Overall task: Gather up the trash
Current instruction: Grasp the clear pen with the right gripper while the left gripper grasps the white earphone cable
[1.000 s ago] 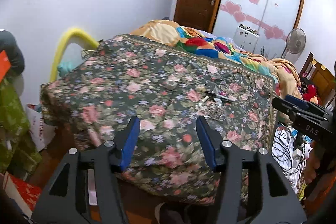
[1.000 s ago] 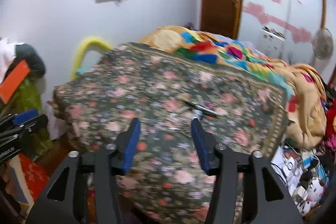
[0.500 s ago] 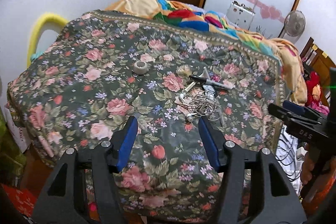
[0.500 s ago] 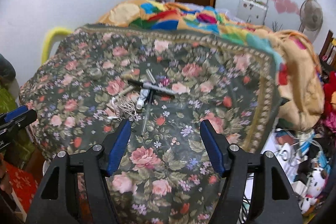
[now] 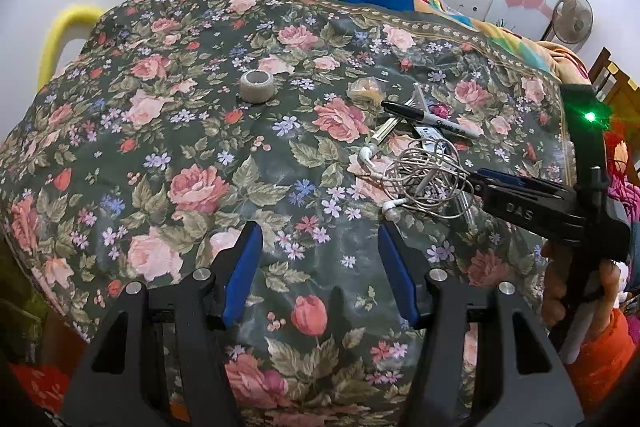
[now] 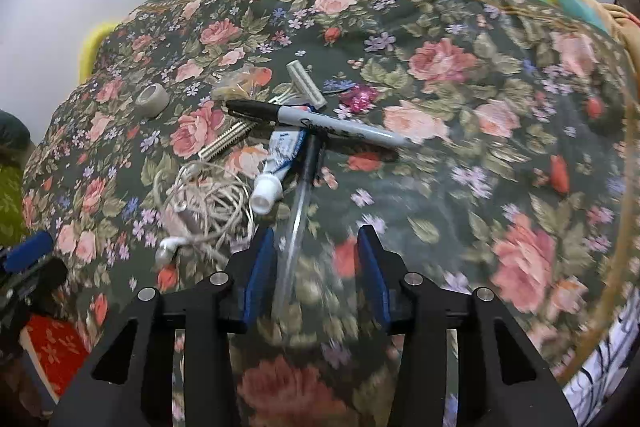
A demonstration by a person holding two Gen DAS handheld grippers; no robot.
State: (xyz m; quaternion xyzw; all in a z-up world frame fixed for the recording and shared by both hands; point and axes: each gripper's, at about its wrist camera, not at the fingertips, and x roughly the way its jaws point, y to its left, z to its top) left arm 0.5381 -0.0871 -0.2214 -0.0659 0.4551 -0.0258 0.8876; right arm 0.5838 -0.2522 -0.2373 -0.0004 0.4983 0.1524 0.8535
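Evidently nothing is collected yet: tape roll [image 5: 257,86], earphones [image 5: 420,175], tube [image 6: 276,163] and marker [image 6: 316,121] all lie on the floral bedspread [image 5: 160,155]. Left gripper [image 5: 320,267] hangs spread, empty. Right gripper [image 6: 316,267] is closing around a clear pen [image 6: 298,211]; contact looks unmade, though blurred.

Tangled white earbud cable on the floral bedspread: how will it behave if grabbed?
The earbud cable is a loose coil of thin wire, so probably floppy and light. Loops may trail and snag the tube touching it. An earbud would likely dangle.
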